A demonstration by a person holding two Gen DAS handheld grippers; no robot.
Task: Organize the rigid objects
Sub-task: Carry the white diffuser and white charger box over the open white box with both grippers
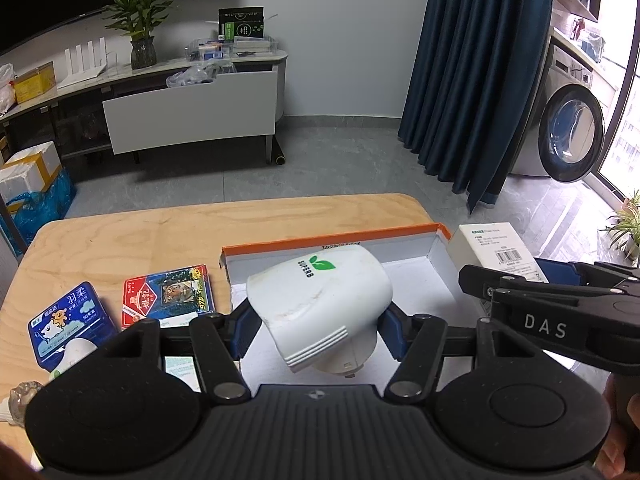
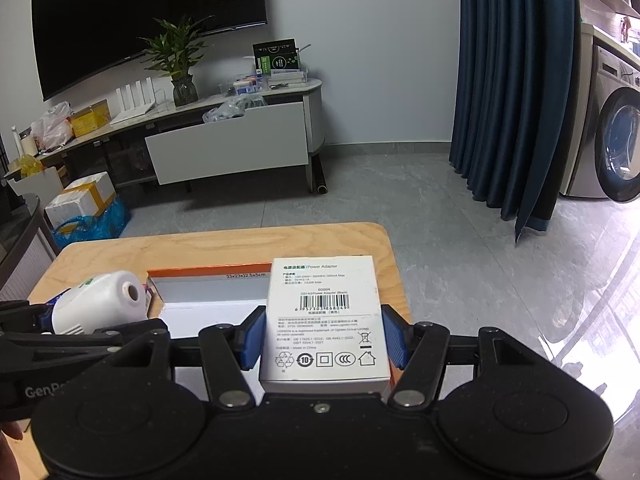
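Observation:
My left gripper (image 1: 318, 330) is shut on a white plastic SUPERB device (image 1: 320, 300) and holds it over the open orange-edged cardboard box (image 1: 416, 284). My right gripper (image 2: 323, 334) is shut on a white power adapter box (image 2: 324, 320), held above the right side of the same orange-edged box (image 2: 208, 286). The adapter box also shows in the left wrist view (image 1: 496, 250), and the white device in the right wrist view (image 2: 100, 306).
On the wooden table (image 1: 160, 232), left of the box, lie a red card pack (image 1: 168, 296) and a blue tissue pack (image 1: 68, 324). A glass stopper (image 1: 20, 396) sits at the near left. A TV stand, curtain and washing machine stand beyond.

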